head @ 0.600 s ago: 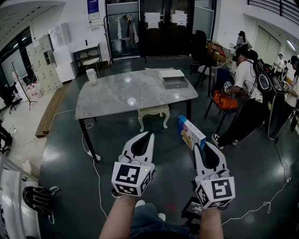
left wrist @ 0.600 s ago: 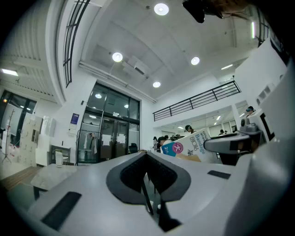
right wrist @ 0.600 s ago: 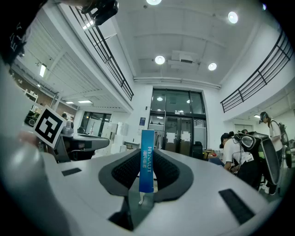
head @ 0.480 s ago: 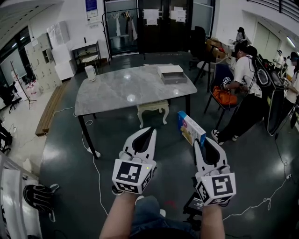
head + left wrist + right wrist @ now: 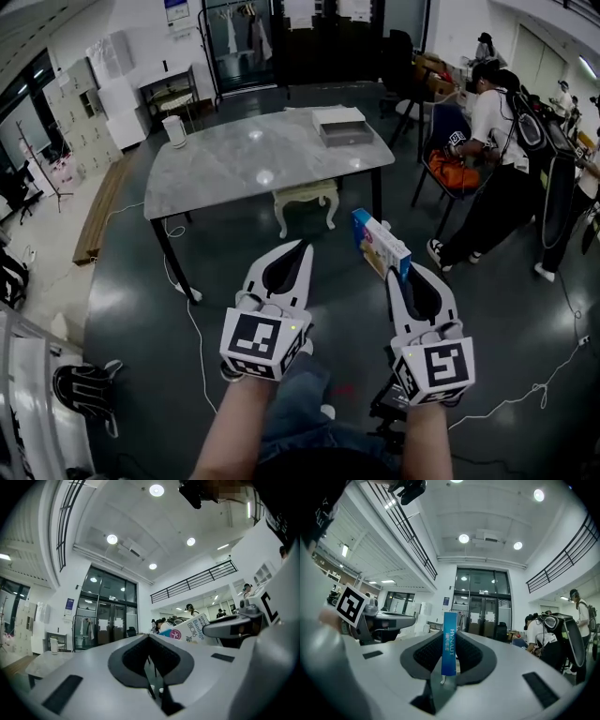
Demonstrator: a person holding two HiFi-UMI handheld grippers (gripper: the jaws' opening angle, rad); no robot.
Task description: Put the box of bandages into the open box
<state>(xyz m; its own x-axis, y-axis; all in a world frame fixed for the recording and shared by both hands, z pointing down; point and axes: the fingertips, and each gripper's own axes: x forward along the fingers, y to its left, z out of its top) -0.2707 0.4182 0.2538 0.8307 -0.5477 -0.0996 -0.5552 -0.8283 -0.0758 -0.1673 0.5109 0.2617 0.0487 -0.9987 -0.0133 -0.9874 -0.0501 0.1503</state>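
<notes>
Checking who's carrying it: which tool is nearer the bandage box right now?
Right. The right tool is clamped on the bandage box; the left tool is shut, empty, off to the box's left and not touching it.

A large, high-ceilinged lab or workshop hall. A marble-topped table [image 5: 253, 164] stands on dark flooring crossed by a cable [image 5: 192, 337]. Glass doors [image 5: 482, 609], lockers [image 5: 80, 127] and a person wearing equipment [image 5: 492, 131] surround it.

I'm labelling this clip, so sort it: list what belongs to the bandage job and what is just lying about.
Job: box of bandages, clamped in the right gripper; open box on the table.
Lying about: white stool; white canister; orange bag.
</notes>
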